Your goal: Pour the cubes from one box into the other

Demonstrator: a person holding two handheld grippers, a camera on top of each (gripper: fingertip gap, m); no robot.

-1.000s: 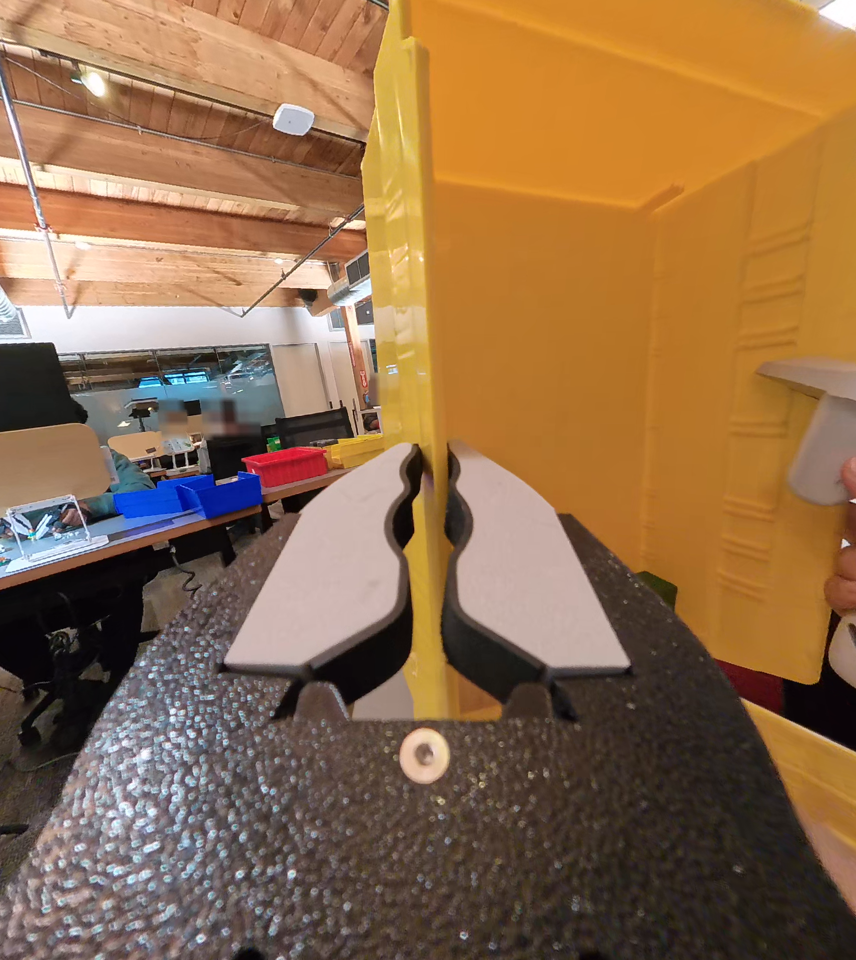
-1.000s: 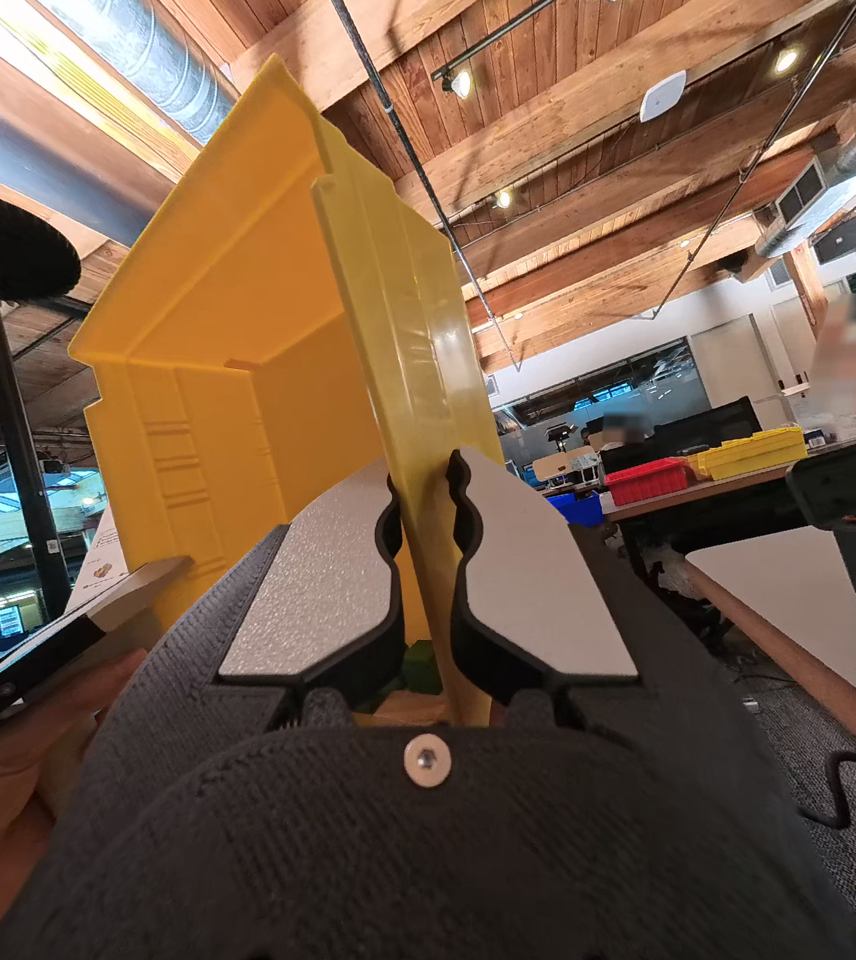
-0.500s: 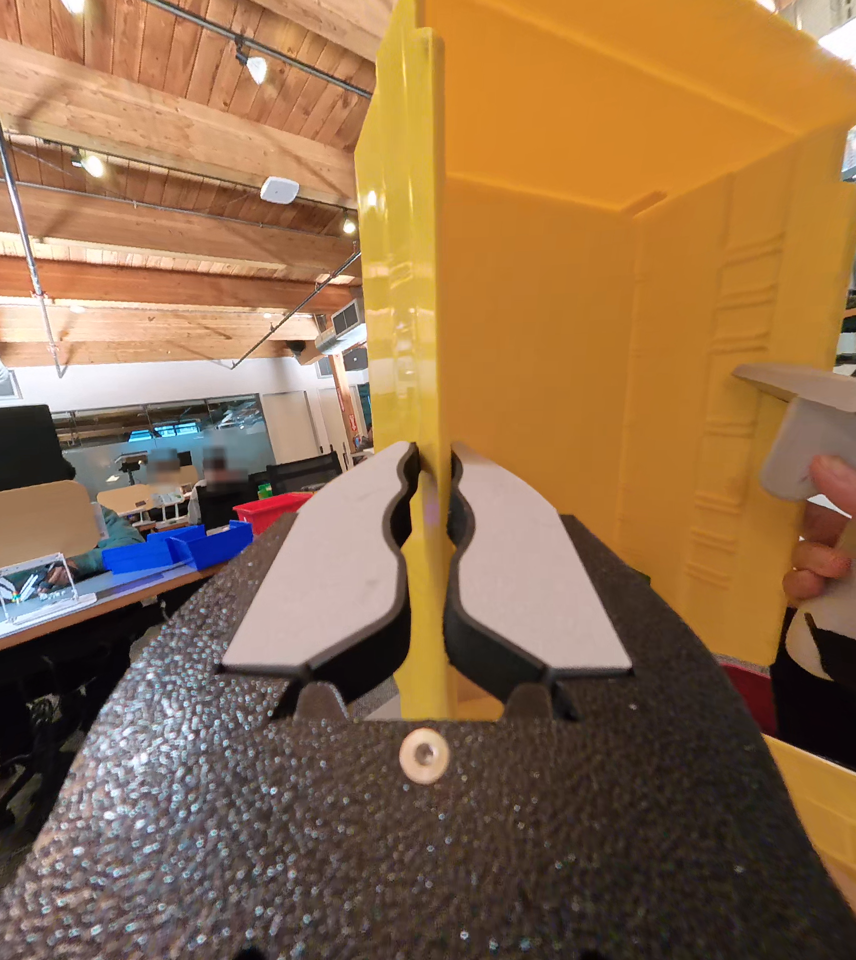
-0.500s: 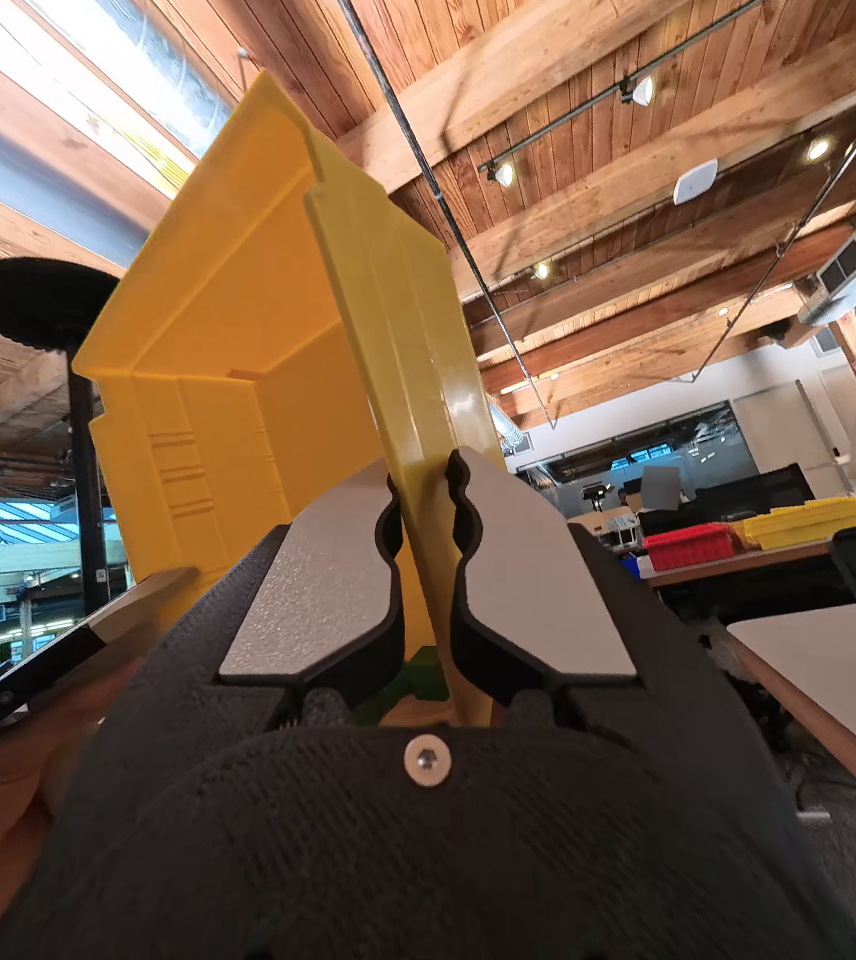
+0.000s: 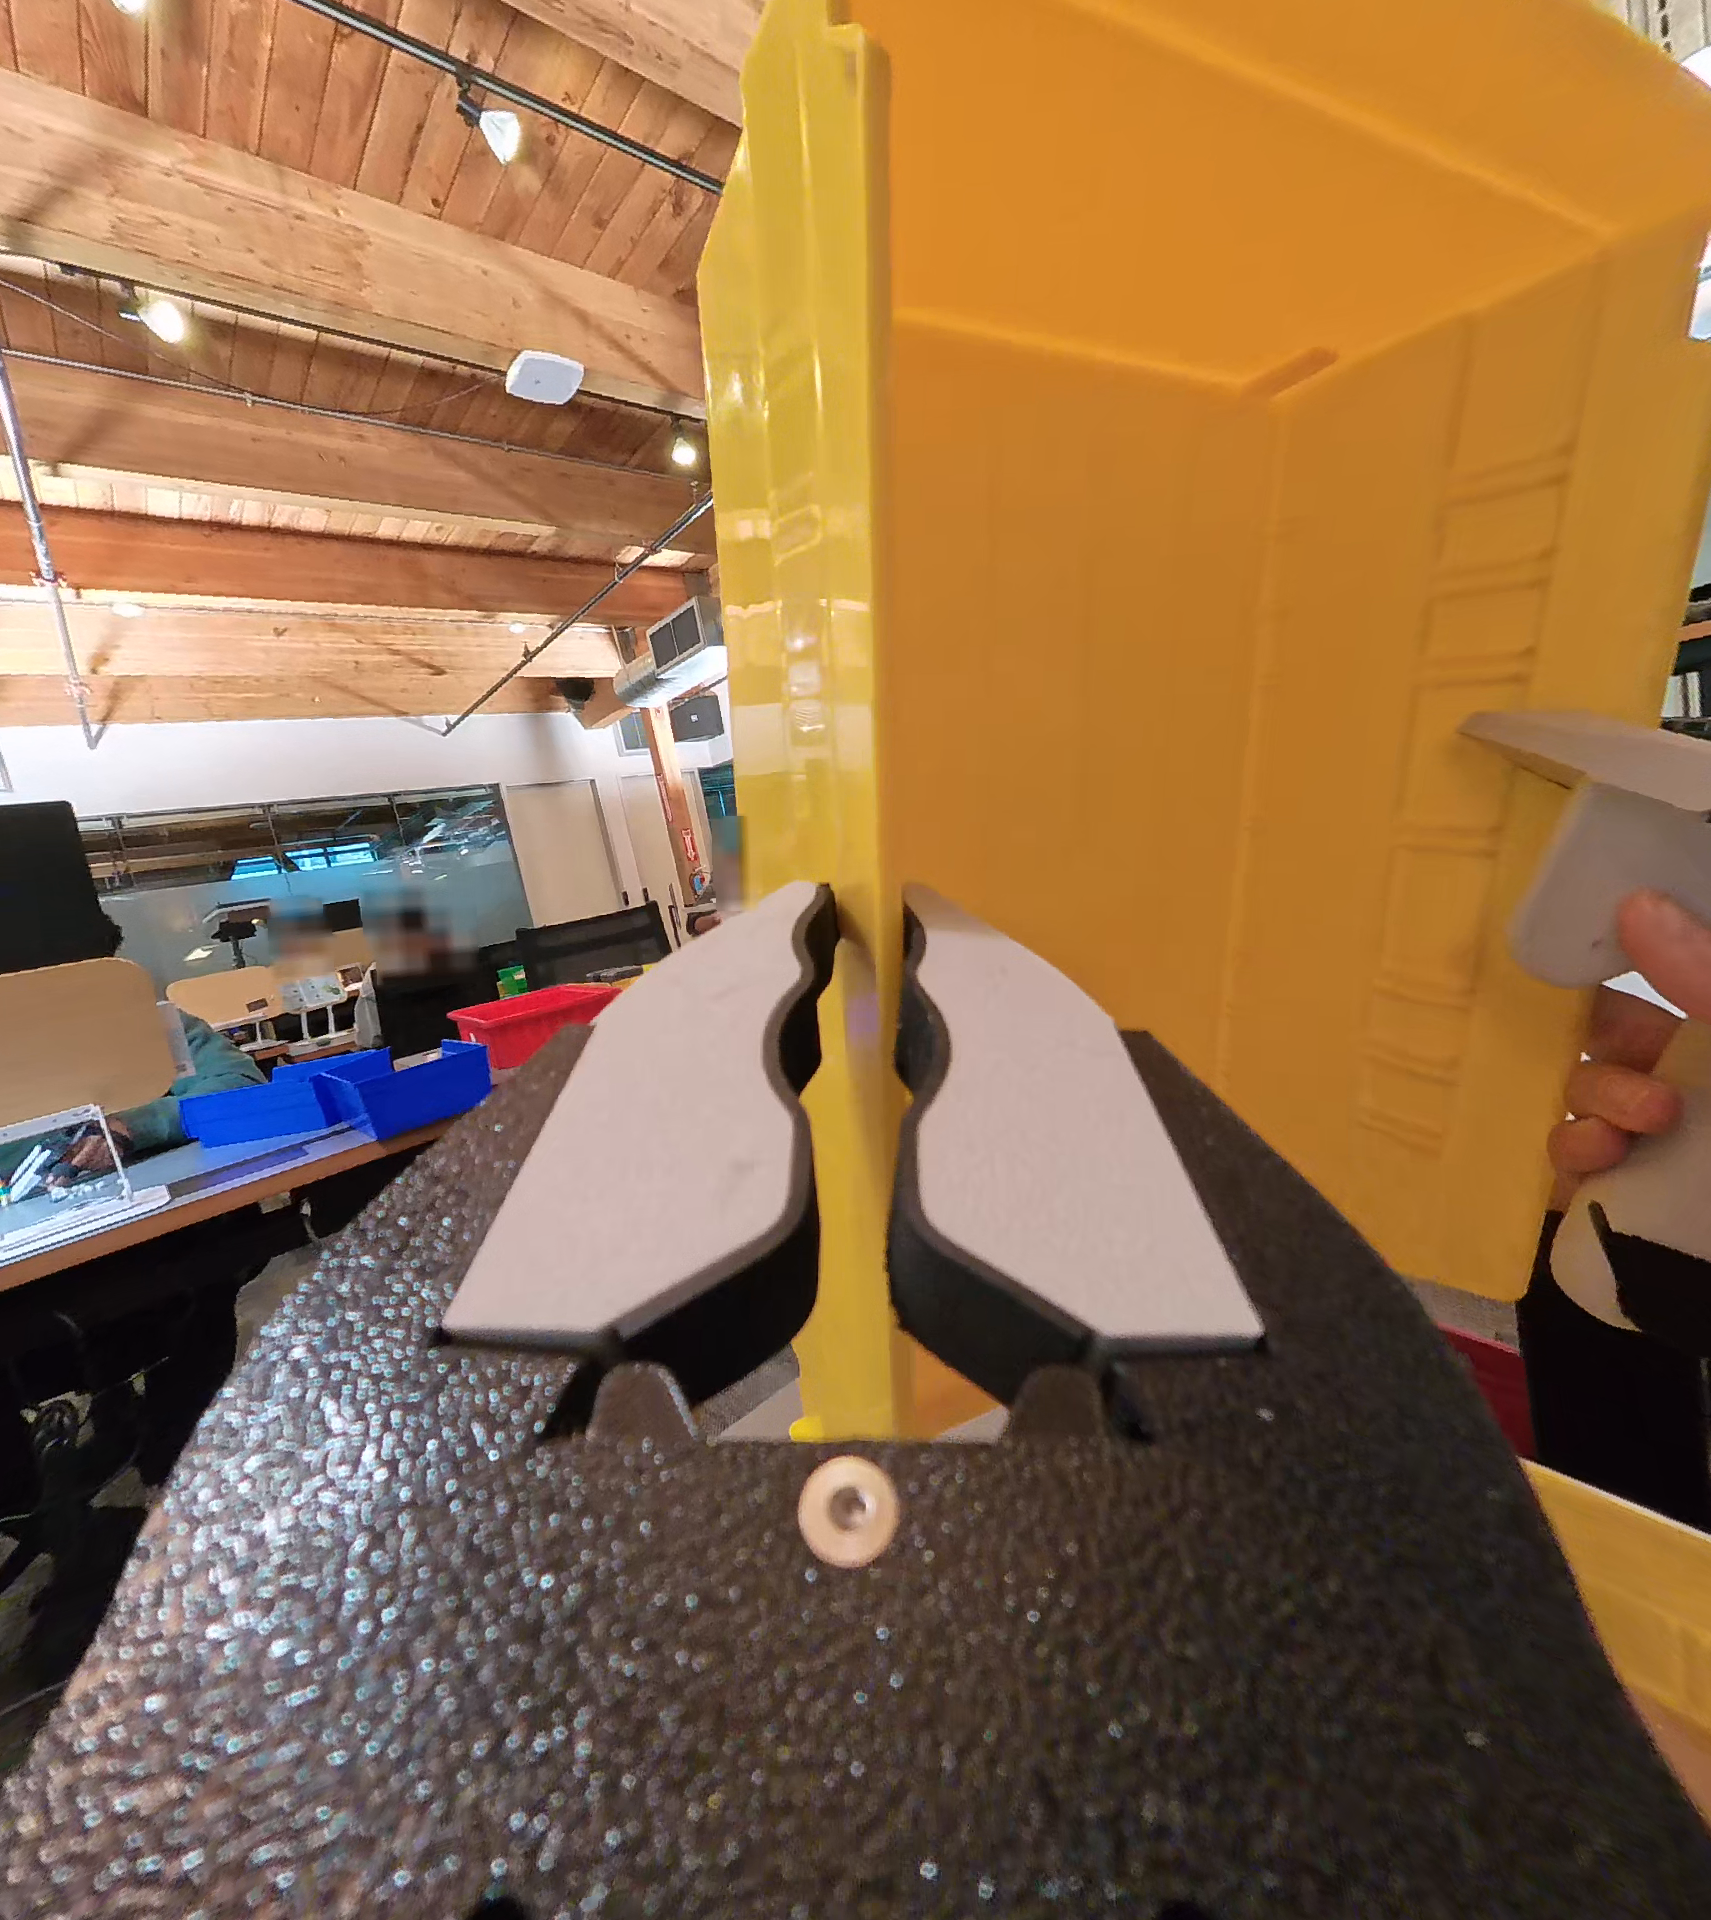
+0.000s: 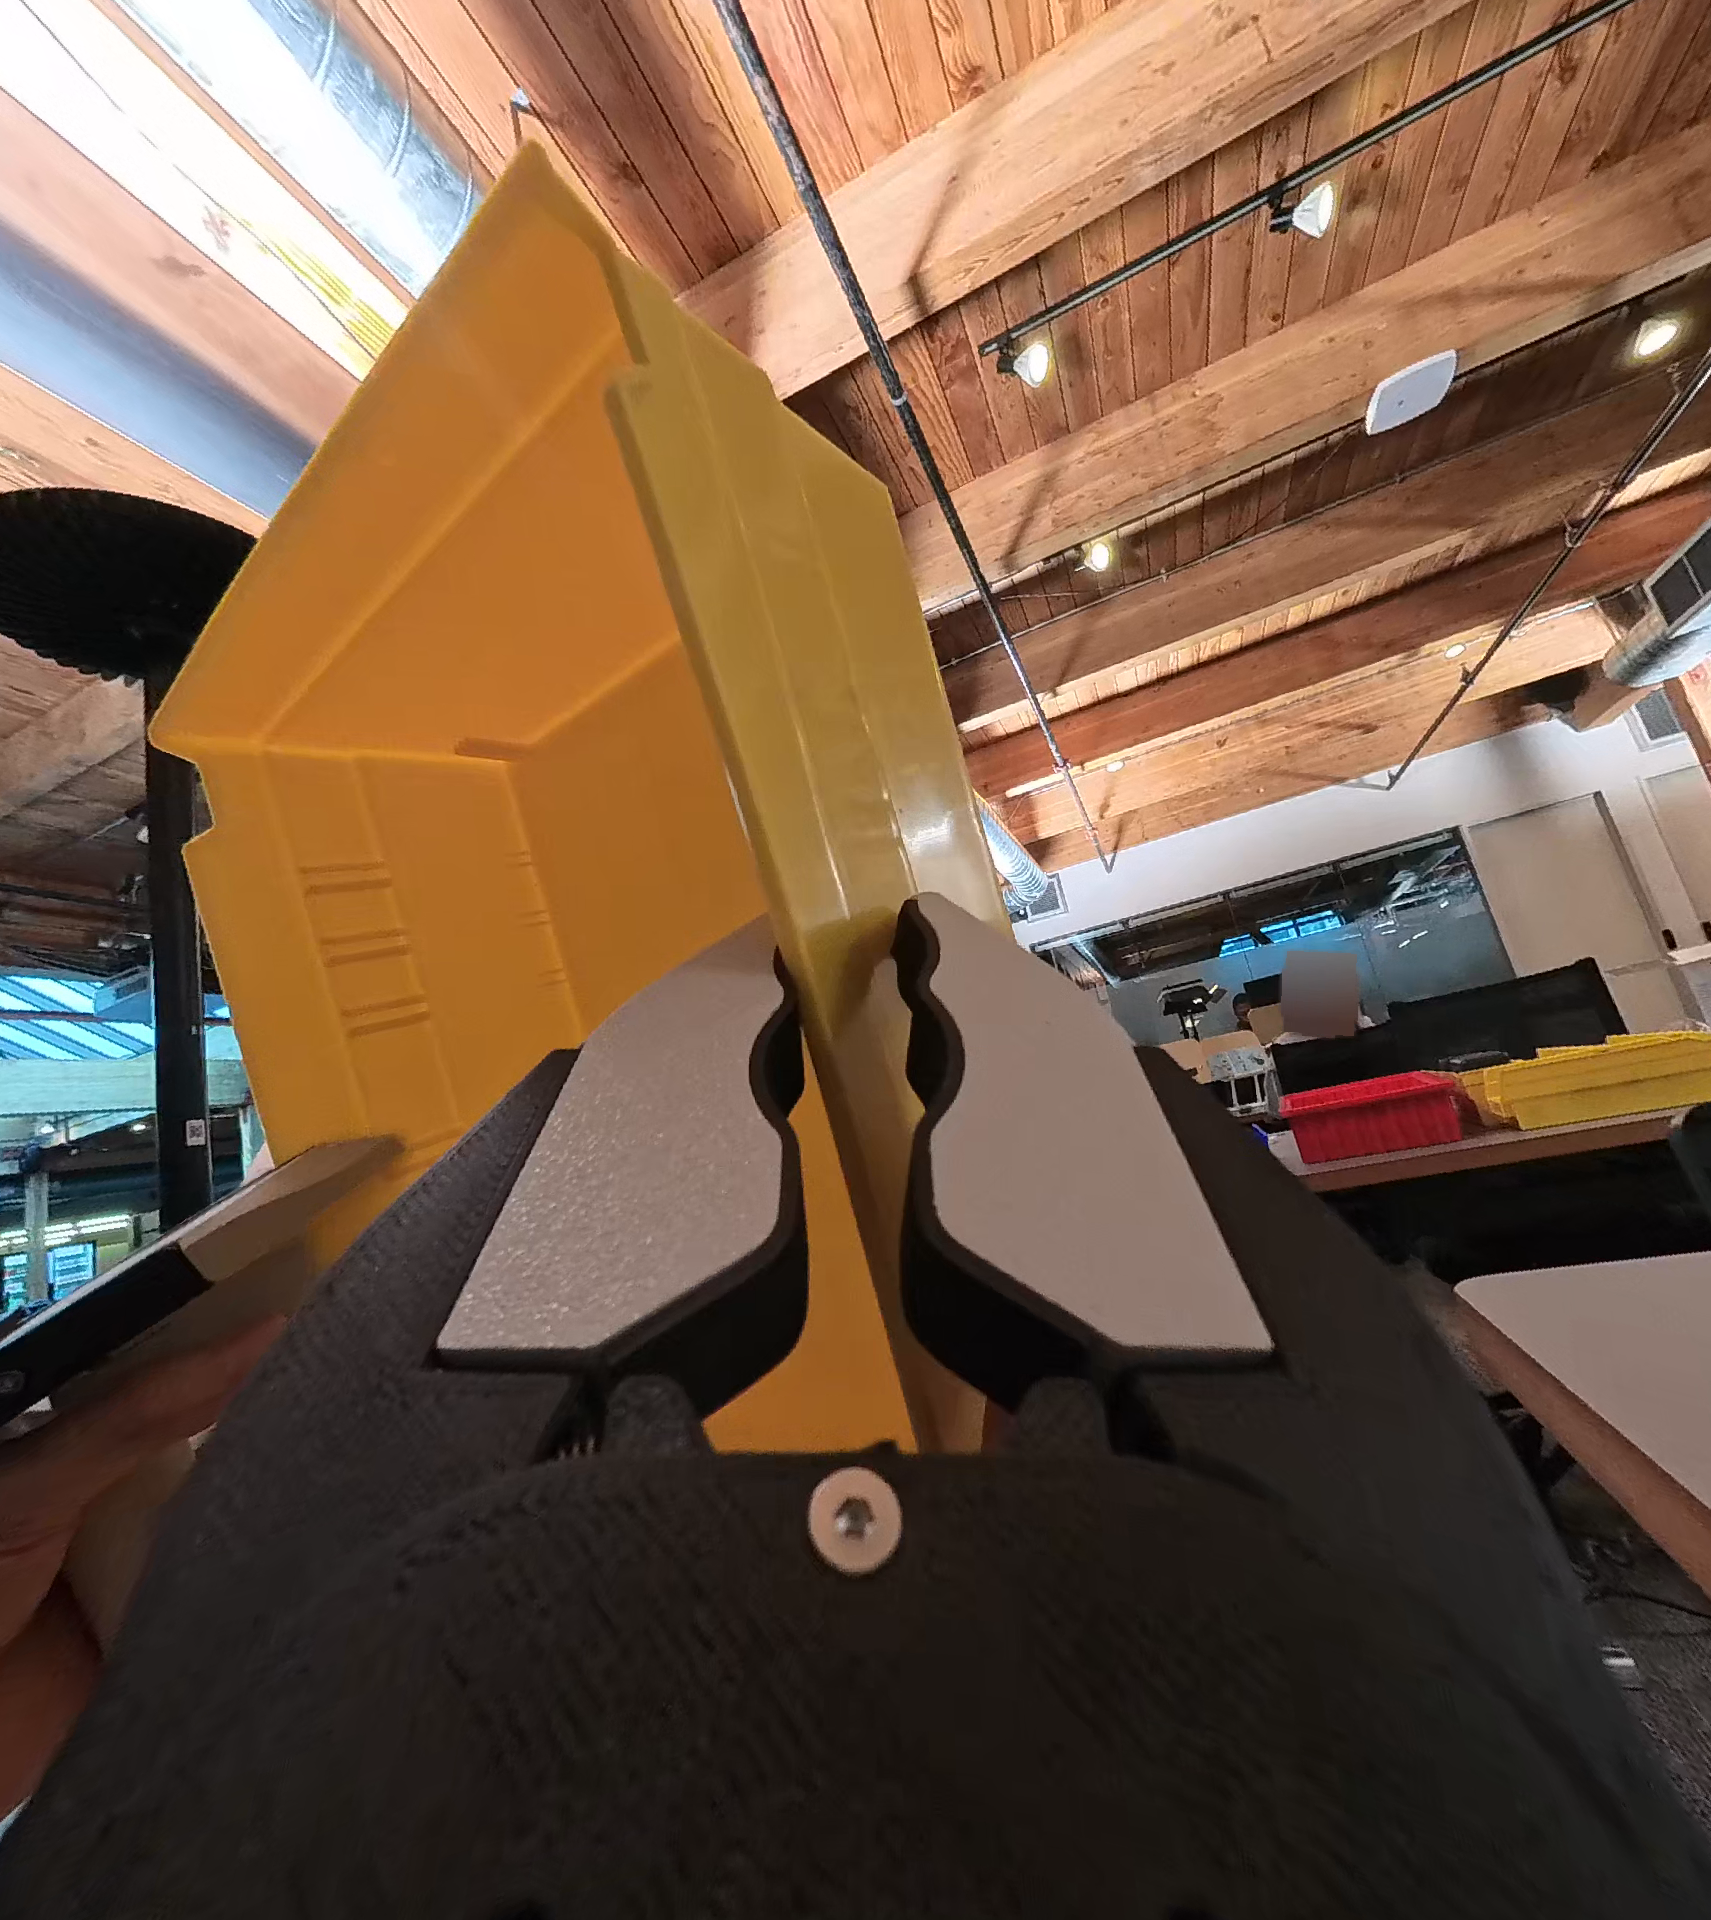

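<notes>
A yellow box (image 5: 1090,675) is held up and tipped steeply, its open side facing me; its inside shows no cubes. My left gripper (image 5: 866,914) is shut on its left wall. My right gripper (image 6: 835,935) is shut on the opposite wall of the same box (image 6: 477,831). The right gripper also shows at the right edge of the left wrist view (image 5: 1651,883), held by a hand. The rim of a second yellow box (image 5: 1703,1631) lies below at the lower right. No cubes are visible in either view.
A red bin (image 5: 1495,1382) sits beyond the second box. Desks behind hold blue bins (image 5: 342,1091) and a red one (image 5: 529,1018). In the right wrist view a white table (image 6: 1661,1382) stands at the right, with red (image 6: 1370,1112) and yellow bins (image 6: 1599,1081) behind.
Both grippers have tilted the yellow box further up, so the views show more ceiling. The green cube seen low inside the box earlier is gone from view.
</notes>
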